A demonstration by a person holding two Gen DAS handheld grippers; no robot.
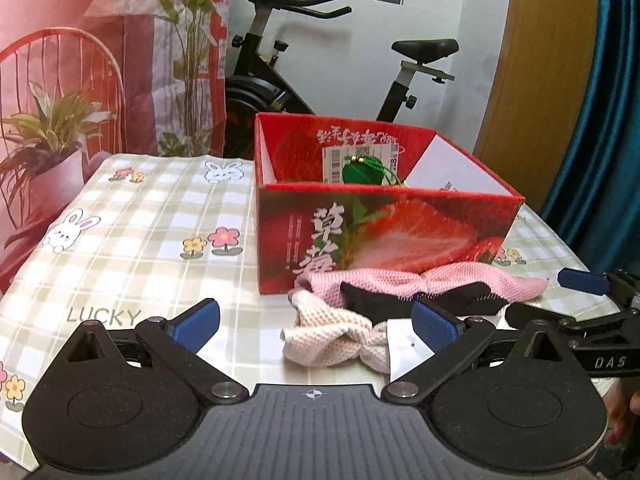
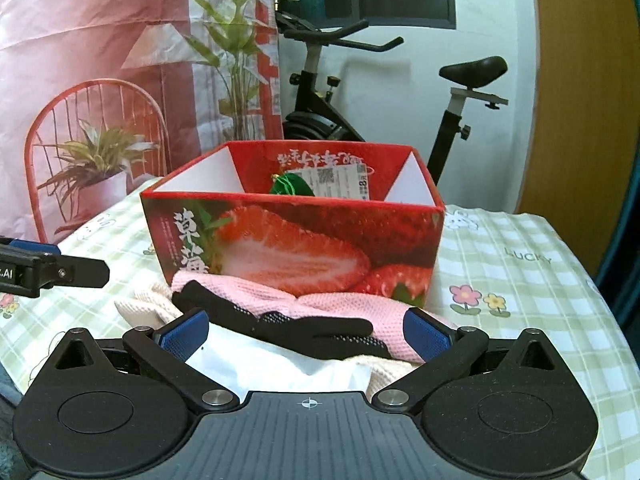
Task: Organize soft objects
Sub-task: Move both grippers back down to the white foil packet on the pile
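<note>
Left claw point(image 1: 316, 322): spread wide, nothing between the blue pads point(image 1: 196, 320), held low over the bench point(image 1: 132, 216) with its checked cloth of rabbits and flowers. Right claw point(image 2: 306, 334): likewise spread wide, empty, poised just above the pile of soft items. Pile located on the bench directly against the front wall of the red strawberry box point(image 1: 384, 232), touching it. Uppermost in the pile: pink knitted cloth point(image 2: 336, 304), draped along the box base. Across the pink cloth: black knitted item point(image 2: 288, 326), lying diagonally. Lowest and nearest the left claw: cream knitted headband point(image 1: 336, 336), twisted at the middle, beside a white sheet point(image 2: 280, 368) under the pile; sheet material not determinable. Box open at the top, white on the inner side walls, containing a green pouch with gold cord point(image 1: 362, 170) near the far wall, close under a printed label point(image 1: 360, 156). Seen from the left wrist, right claw entering at the right edge, tip near the pink cloth. Behind the bench: black exercise bike point(image 1: 320, 60), a pink printed backdrop point(image 1: 80, 60) showing potted plants and a chair, and a wooden door point(image 1: 540, 60).
</note>
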